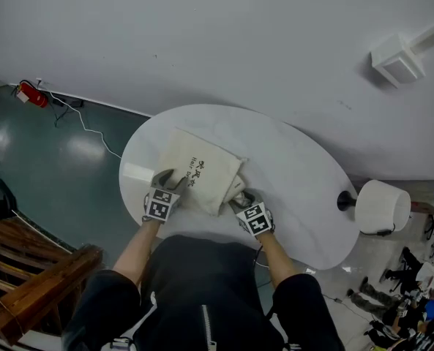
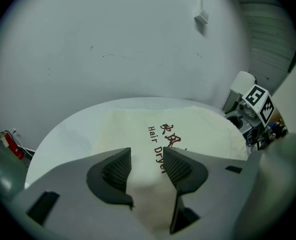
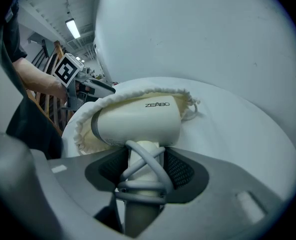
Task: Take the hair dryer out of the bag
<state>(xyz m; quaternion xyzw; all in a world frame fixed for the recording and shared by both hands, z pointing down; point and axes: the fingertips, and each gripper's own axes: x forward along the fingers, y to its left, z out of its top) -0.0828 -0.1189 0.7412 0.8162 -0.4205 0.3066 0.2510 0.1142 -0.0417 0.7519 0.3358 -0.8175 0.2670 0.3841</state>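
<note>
Grips with the right gripper [image 3: 147, 169] the handle of the hair dryer [image 3: 138, 121], grey cord [image 3: 143, 156] wound round that handle, body lying at the gathered mouth of the cream bag [image 3: 80, 129] with its rear end inside the rim. Pinches with the left gripper [image 2: 147, 166] a raised fold of the bag's cloth, pads pressed on it just beside the printed lettering. Keeps both on the white oval table [image 1: 297, 181], near its front edge, close to a grey wall.

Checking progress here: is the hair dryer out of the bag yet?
Partly out: the hair dryer sticks out of the gathered mouth of the bag, handle clamped by the right gripper.
</note>
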